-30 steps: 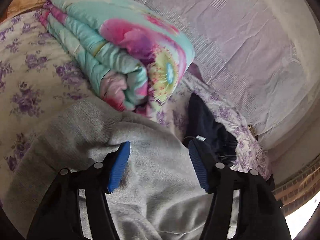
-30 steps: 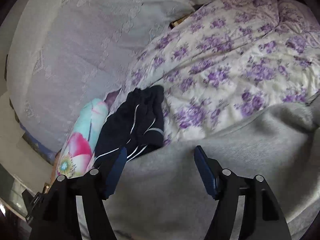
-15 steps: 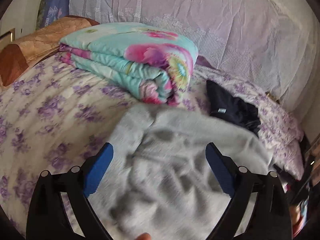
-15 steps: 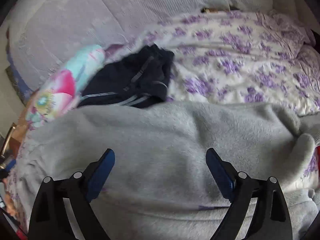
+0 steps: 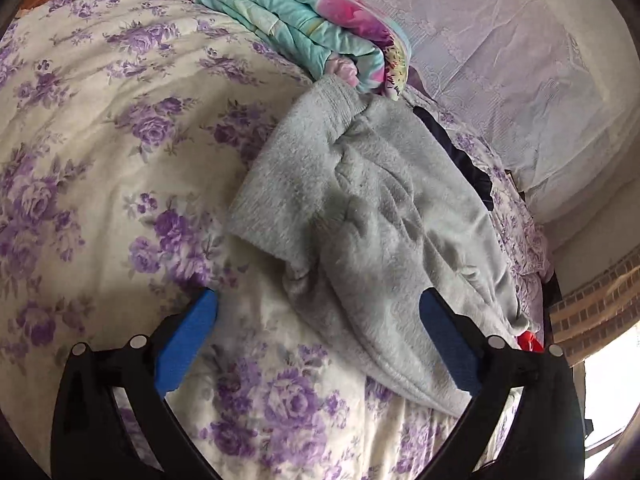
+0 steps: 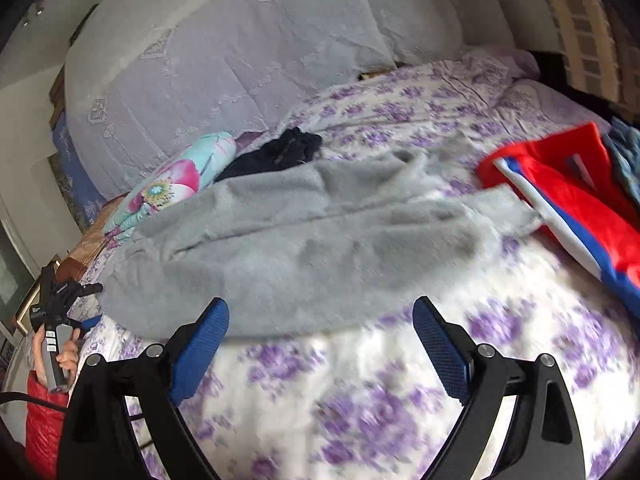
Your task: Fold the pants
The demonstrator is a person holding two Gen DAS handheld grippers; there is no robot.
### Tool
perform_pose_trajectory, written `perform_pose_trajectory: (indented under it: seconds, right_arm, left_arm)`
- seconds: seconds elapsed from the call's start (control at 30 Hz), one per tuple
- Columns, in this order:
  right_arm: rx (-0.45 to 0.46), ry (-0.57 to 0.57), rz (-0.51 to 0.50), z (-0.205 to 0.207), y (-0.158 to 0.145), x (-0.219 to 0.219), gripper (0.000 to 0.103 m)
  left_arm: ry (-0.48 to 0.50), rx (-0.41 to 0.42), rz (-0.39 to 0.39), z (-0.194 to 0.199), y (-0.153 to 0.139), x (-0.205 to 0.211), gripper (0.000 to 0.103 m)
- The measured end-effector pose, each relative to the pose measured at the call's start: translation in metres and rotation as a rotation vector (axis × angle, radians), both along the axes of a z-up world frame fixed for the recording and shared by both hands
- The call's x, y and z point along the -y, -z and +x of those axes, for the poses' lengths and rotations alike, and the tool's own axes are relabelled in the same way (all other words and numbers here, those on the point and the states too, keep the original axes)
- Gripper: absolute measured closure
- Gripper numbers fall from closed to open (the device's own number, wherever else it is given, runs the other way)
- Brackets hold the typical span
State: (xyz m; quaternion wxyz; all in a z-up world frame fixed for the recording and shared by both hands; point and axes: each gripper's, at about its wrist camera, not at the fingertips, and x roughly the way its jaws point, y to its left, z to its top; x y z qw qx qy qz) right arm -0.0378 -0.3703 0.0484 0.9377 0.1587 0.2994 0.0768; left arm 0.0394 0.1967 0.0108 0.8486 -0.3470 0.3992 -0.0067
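Observation:
Grey fleece pants (image 5: 372, 216) lie spread and rumpled on the purple-flowered bed sheet (image 5: 100, 140), one cuffed end touching the folded quilt. They also show in the right wrist view (image 6: 304, 240), stretched across the bed. My left gripper (image 5: 318, 316) is open and empty, hovering just short of the pants' near edge. My right gripper (image 6: 320, 320) is open and empty, just in front of the pants' near edge. The left gripper (image 6: 56, 296) in a hand shows at the right wrist view's left edge.
A folded turquoise and pink quilt (image 5: 296, 20) lies at the head of the bed. Dark navy clothing (image 6: 280, 152) lies behind the pants. A red, white and blue garment (image 6: 568, 208) lies at the right. A lilac lace-covered wall (image 6: 224, 48) runs behind the bed.
Both grippers opened wide and let go of the grey pants, then pulled back. The pants dropped and now lie on the bed.

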Motion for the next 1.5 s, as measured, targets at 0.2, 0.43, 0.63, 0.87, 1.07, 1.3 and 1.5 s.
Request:
perform_pose_trajectory:
  seconds: [0.2, 0.43, 0.63, 0.87, 1.07, 1.3, 1.5]
  right_arm:
    - [-0.134, 0.103, 0.230, 0.009, 0.035, 0.061, 0.009]
    - [-0.134, 0.120, 0.325, 0.065, 0.047, 0.064, 0.022]
    - [-0.154, 0.058, 0.367, 0.072, 0.052, 0.065, 0.093]
    - [-0.086, -0.031, 0.274, -0.005, 0.020, 0.071, 0.093]
    - [-0.138, -0.091, 0.213, -0.064, 0.037, 0.069, 0.092]
    - [-0.203, -0.049, 0.181, -0.064, 0.045, 0.079, 0.066]
    - [-0.135, 0.174, 0.140, -0.093, 0.021, 0.119, 0.055]
  left_arm:
    - [-0.017, -0.015, 0.028, 0.026, -0.001, 0.012, 0.005]
    - [-0.018, -0.017, 0.132, 0.024, -0.003, 0.021, 0.020]
    - [0.012, 0.011, -0.004, 0.001, -0.014, 0.011, 0.083]
    - [0.058, 0.084, -0.047, -0.083, -0.038, 0.000, 0.088]
    - [-0.067, 0.059, 0.065, -0.164, -0.013, -0.018, 0.093]
    - [-0.101, 0.023, 0.025, -0.178, -0.004, -0.043, 0.093]
    - [-0.048, 0.055, 0.163, -0.122, -0.047, -0.017, 0.035]
